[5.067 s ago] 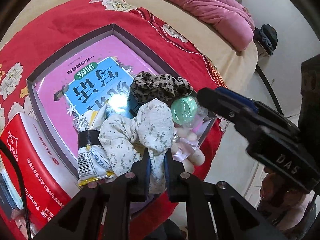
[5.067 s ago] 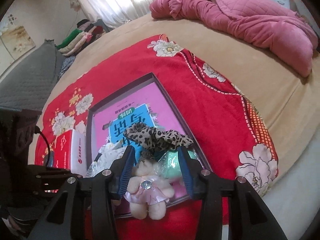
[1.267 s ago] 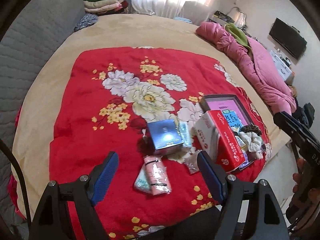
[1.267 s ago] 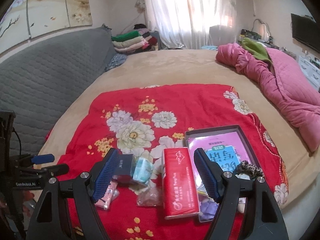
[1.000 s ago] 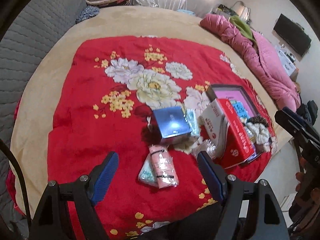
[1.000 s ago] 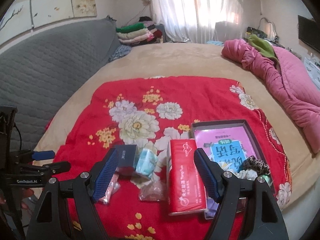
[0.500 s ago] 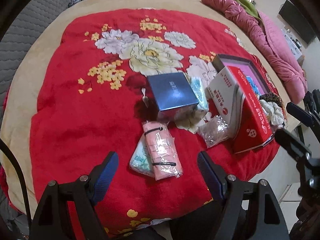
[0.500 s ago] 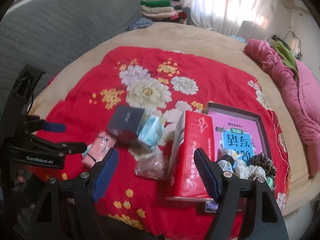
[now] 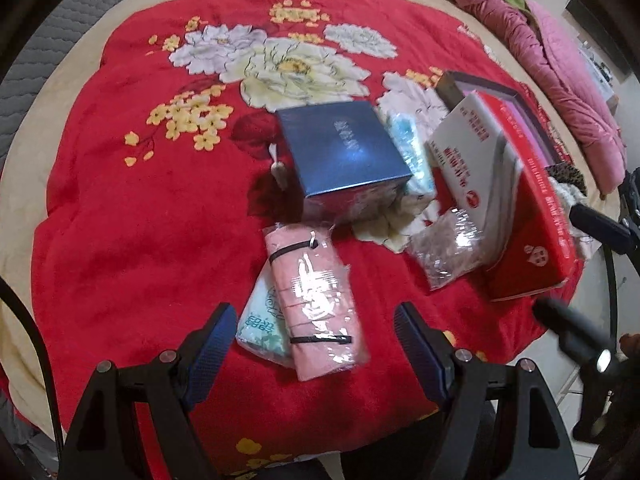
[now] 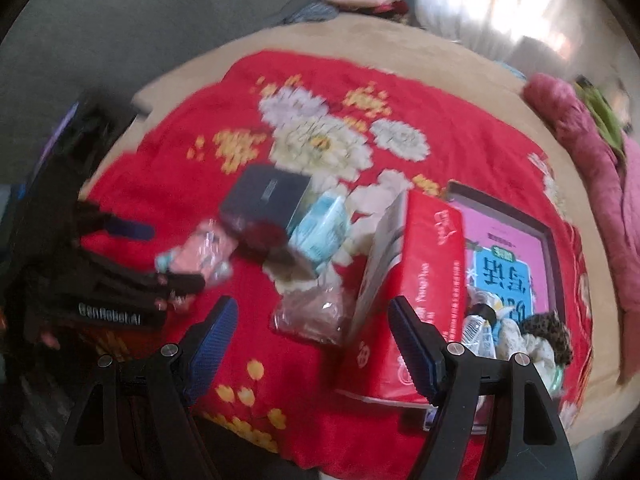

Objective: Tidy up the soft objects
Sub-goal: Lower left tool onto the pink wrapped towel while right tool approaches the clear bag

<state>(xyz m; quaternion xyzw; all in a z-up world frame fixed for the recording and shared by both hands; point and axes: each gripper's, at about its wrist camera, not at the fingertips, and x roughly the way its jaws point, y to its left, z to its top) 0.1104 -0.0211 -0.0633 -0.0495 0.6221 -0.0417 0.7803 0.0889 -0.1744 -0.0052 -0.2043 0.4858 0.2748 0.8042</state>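
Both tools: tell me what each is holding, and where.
Nothing. The left tool hangs open over the pink pack; the right tool is open and empty.

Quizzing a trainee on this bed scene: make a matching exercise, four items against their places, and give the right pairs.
Items
1. blue box
2. pink wrapped pack
3. red tissue box
4. leopard scrunchie

Places
A. inside the dark-rimmed tray, on its near side
B. between the open fingers of the left gripper, untouched
C. leaning on the tray's left edge
D. on the red blanket, just beyond the pink pack

Pairs: 1-D, 2-B, 3-C, 4-A
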